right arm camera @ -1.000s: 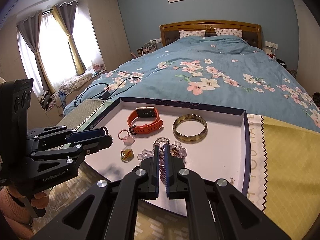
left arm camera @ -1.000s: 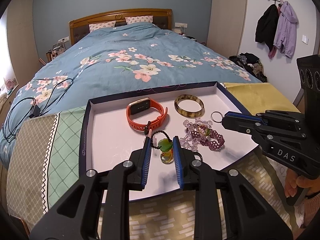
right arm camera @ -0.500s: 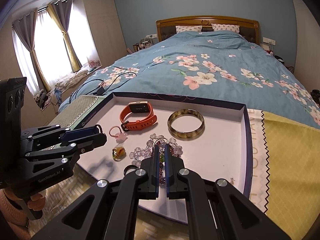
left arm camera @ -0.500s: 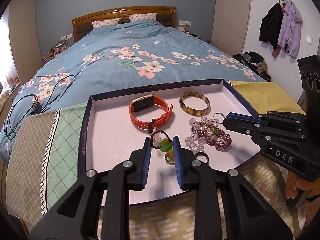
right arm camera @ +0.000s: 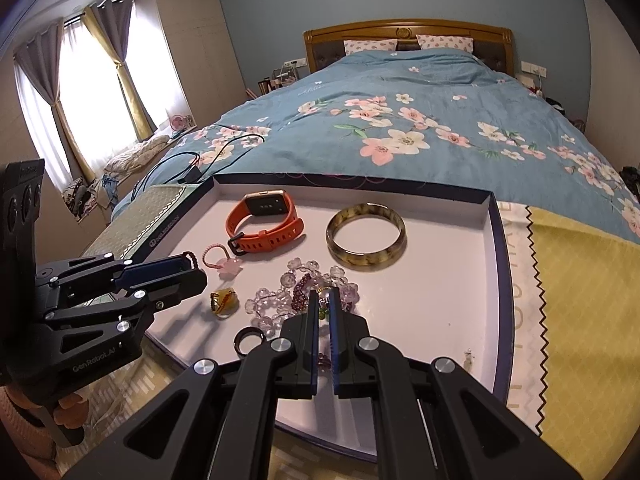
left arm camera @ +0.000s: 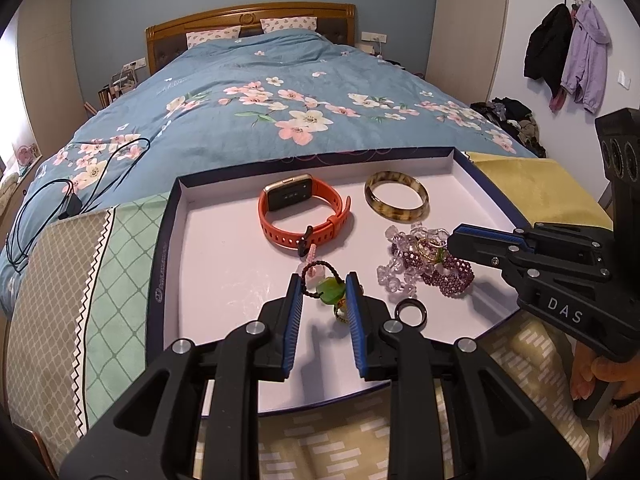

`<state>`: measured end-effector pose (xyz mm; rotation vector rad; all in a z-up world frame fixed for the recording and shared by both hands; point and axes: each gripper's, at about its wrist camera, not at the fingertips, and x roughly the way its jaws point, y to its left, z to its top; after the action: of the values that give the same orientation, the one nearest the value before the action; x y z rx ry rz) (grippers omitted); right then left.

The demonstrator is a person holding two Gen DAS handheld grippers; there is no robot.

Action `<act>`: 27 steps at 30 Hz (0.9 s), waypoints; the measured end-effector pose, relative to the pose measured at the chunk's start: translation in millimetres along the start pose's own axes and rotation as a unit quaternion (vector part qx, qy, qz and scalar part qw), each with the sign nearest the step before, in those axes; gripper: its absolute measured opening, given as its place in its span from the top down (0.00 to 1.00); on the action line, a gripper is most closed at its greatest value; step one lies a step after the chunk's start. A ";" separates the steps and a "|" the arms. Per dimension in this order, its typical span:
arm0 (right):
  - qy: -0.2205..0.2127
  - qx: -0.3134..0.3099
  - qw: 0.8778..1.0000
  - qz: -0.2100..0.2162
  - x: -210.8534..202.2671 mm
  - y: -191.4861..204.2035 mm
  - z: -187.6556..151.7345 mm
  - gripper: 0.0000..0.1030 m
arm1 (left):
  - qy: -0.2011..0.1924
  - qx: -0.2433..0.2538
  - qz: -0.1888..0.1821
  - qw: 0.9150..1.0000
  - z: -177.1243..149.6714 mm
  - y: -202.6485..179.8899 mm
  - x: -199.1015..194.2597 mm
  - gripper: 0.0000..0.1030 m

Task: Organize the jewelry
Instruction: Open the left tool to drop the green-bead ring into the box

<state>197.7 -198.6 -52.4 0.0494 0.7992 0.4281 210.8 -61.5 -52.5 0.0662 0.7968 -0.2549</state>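
Note:
A white tray with a dark rim [left arm camera: 224, 264] [right arm camera: 448, 288] holds jewelry: an orange watch [left arm camera: 302, 216] [right arm camera: 264, 226], a tortoiseshell bangle [left arm camera: 396, 197] [right arm camera: 366, 236], clear and purple bead bracelets [left arm camera: 424, 268] [right arm camera: 288, 294], a black ring [left arm camera: 410, 312] [right arm camera: 248, 340], an amber ring [right arm camera: 225, 300] and a pink charm [right arm camera: 228, 266]. My left gripper [left arm camera: 322, 288] [right arm camera: 192, 272] is shut on a dark beaded cord with a green stone [left arm camera: 330, 290], held above the tray. My right gripper [right arm camera: 325, 306] [left arm camera: 454, 240] is shut on the tangled bead bracelets.
The tray lies on patterned cloths, green [left arm camera: 108, 280] at left and yellow [right arm camera: 580, 300] at right, at the foot of a blue floral bed [left arm camera: 280, 112]. Black cables [left arm camera: 64, 196] lie on the bed at left. Coats [left arm camera: 568, 48] hang on the right wall.
Both grippers have risen and drawn back a little with their pieces. The black ring near the tray's front edge has come into view.

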 end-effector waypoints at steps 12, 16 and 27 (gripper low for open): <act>-0.006 0.018 1.000 -0.004 -5.3 -6.9 -2.5 0.75 | -0.005 -0.006 0.001 1.000 -5.0 0.8 -4.6 0.63; -0.014 0.019 1.000 -0.009 -13.8 -7.7 -5.3 0.68 | -0.017 -0.008 0.003 1.000 -6.5 1.1 -13.6 0.53; -0.071 0.007 0.997 -0.031 -61.6 -2.7 -18.9 0.22 | -0.088 0.007 0.023 0.996 -20.4 -2.8 -68.0 0.13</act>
<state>147.4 -227.3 -24.1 0.0666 0.6627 0.3566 150.3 -47.4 -18.1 0.0743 0.6179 -0.2204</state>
